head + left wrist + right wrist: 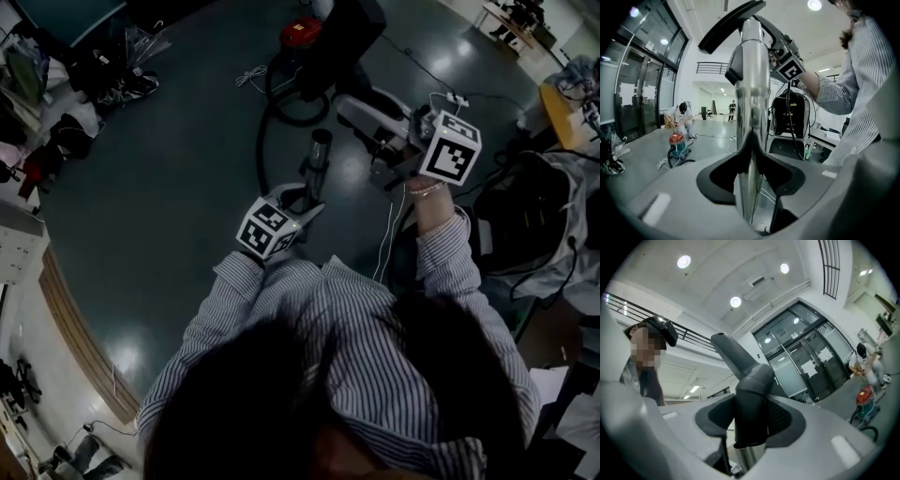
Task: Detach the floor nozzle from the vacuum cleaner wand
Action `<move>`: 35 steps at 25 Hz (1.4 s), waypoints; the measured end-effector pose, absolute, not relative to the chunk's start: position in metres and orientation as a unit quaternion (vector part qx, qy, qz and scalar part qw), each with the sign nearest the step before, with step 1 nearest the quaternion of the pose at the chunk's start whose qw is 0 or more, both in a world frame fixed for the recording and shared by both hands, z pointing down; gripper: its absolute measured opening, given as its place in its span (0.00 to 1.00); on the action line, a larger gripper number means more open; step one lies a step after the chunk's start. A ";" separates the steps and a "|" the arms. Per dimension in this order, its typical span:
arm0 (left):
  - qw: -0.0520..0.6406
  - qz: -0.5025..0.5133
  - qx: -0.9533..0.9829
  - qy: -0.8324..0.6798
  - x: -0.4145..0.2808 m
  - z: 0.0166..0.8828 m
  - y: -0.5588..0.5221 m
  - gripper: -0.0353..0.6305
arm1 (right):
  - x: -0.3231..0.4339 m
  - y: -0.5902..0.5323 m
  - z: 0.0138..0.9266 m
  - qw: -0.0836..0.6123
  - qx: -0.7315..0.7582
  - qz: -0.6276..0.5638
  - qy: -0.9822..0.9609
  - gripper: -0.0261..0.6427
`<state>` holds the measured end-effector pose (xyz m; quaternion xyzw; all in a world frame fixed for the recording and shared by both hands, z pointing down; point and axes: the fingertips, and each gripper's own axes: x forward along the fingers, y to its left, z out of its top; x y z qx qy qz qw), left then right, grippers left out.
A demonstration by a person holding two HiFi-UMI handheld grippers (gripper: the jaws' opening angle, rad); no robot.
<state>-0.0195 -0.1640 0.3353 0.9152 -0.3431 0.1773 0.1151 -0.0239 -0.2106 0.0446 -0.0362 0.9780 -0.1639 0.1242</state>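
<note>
1. Clamped on the metal wand with the left hand-held gripper.
2. Clenched round the floor nozzle neck with the right hand-held gripper.
3. Held together above the floor.

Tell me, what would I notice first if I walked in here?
A shiny silver metal vacuum wand runs through the middle, clamped in the left gripper. At its far end, the right gripper holds the dark grey plastic floor nozzle. Beyond, on the floor, sits a red canister vacuum cleaner.
</note>
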 end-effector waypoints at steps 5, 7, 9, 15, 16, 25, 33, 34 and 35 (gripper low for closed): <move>0.129 0.130 0.907 -0.380 -0.033 0.322 -0.171 0.32 | -0.011 -0.217 0.049 0.125 -0.055 -0.168 0.976 0.31; 0.132 0.109 0.905 -0.390 -0.038 0.310 -0.177 0.32 | -0.010 -0.220 0.058 0.130 -0.067 -0.177 0.973 0.31; 0.130 0.092 0.903 -0.399 -0.042 0.298 -0.179 0.32 | -0.011 -0.222 0.063 0.138 -0.080 -0.185 0.970 0.31; 0.109 0.067 0.899 -0.418 -0.052 0.267 -0.175 0.32 | -0.007 -0.220 0.088 0.138 -0.117 -0.205 0.962 0.31; 0.106 0.066 0.898 -0.421 -0.055 0.264 -0.174 0.32 | -0.007 -0.219 0.093 0.138 -0.122 -0.210 0.960 0.31; 0.098 0.058 0.888 -0.445 -0.067 0.256 -0.165 0.32 | -0.014 -0.206 0.129 0.130 -0.131 -0.241 0.953 0.31; 0.106 0.039 0.890 -0.442 -0.077 0.253 -0.156 0.32 | -0.029 -0.196 0.165 0.100 -0.144 -0.283 0.943 0.31; 0.105 0.039 0.890 -0.443 -0.078 0.252 -0.156 0.32 | -0.031 -0.195 0.167 0.098 -0.143 -0.285 0.943 0.31; 0.103 0.039 0.890 -0.443 -0.079 0.250 -0.155 0.32 | -0.034 -0.193 0.167 0.098 -0.139 -0.286 0.943 0.31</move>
